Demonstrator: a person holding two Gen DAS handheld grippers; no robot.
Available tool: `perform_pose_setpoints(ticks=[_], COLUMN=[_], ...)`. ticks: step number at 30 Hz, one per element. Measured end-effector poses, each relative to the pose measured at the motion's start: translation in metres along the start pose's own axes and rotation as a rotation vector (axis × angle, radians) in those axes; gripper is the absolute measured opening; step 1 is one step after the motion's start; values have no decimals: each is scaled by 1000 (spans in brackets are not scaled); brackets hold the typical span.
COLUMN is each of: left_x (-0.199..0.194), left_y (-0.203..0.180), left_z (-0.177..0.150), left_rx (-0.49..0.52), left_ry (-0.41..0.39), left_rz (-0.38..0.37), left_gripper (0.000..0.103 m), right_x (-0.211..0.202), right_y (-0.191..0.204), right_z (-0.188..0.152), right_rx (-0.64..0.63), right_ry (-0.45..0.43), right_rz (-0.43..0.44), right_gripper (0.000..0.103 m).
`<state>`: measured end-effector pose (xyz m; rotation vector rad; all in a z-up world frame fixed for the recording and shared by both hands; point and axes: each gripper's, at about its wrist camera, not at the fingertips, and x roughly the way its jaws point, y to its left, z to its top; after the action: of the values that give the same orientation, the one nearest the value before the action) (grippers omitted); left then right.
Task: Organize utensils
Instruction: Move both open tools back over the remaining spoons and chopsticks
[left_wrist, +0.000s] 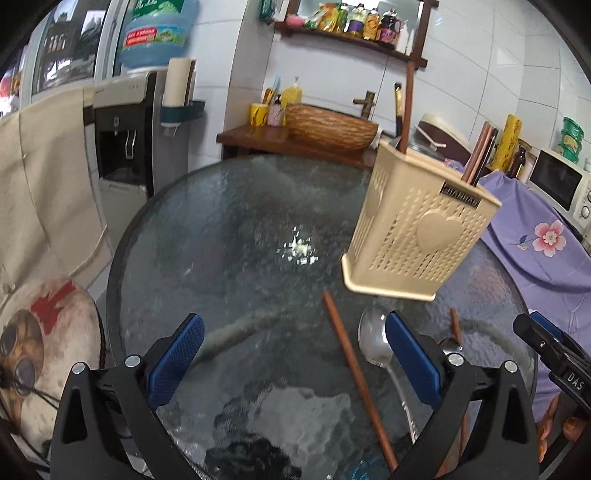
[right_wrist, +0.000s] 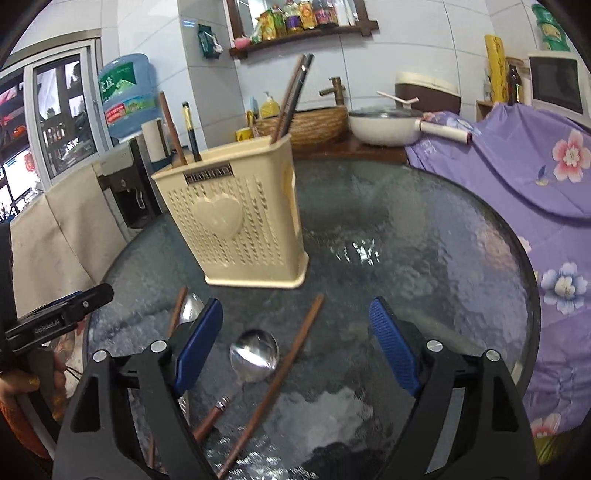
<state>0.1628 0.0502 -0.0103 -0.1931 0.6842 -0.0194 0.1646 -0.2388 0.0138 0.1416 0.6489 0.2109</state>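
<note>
A beige perforated utensil holder (left_wrist: 417, 229) stands on the round glass table (left_wrist: 229, 229), with chopsticks (left_wrist: 480, 155) upright in it. It also shows in the right wrist view (right_wrist: 236, 221). On the glass lie a brown chopstick (left_wrist: 356, 376), a steel spoon (left_wrist: 375, 343) and another chopstick (left_wrist: 455, 325). The right wrist view shows a round-bowled ladle spoon (right_wrist: 254, 354), a chopstick (right_wrist: 275, 384) and the other spoon (right_wrist: 190, 308). My left gripper (left_wrist: 293, 358) is open and empty above the table. My right gripper (right_wrist: 295, 347) is open and empty over the ladle spoon and chopstick.
A purple flowered cloth (right_wrist: 535, 206) covers furniture to the right. A wooden counter with a woven basin (left_wrist: 328, 125) and a pan (right_wrist: 384, 125) stands behind the table. A water dispenser (left_wrist: 122, 133) is at the left. A cushion (left_wrist: 40, 354) lies near the table's left edge.
</note>
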Motion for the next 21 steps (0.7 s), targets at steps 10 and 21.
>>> perform_pose_setpoints(ticks=[10, 21], left_x=[12, 22], left_y=[-5, -26], left_z=[-26, -41], left_rx=[54, 113], left_ry=[73, 136], left_rz=[8, -39], left_gripper=[95, 69], right_x=[22, 37], right_y=[-3, 28], right_z=[-32, -53], right_rx=[-30, -97], right_ry=[162, 274], right_rz=[-70, -95], right_gripper=[70, 54])
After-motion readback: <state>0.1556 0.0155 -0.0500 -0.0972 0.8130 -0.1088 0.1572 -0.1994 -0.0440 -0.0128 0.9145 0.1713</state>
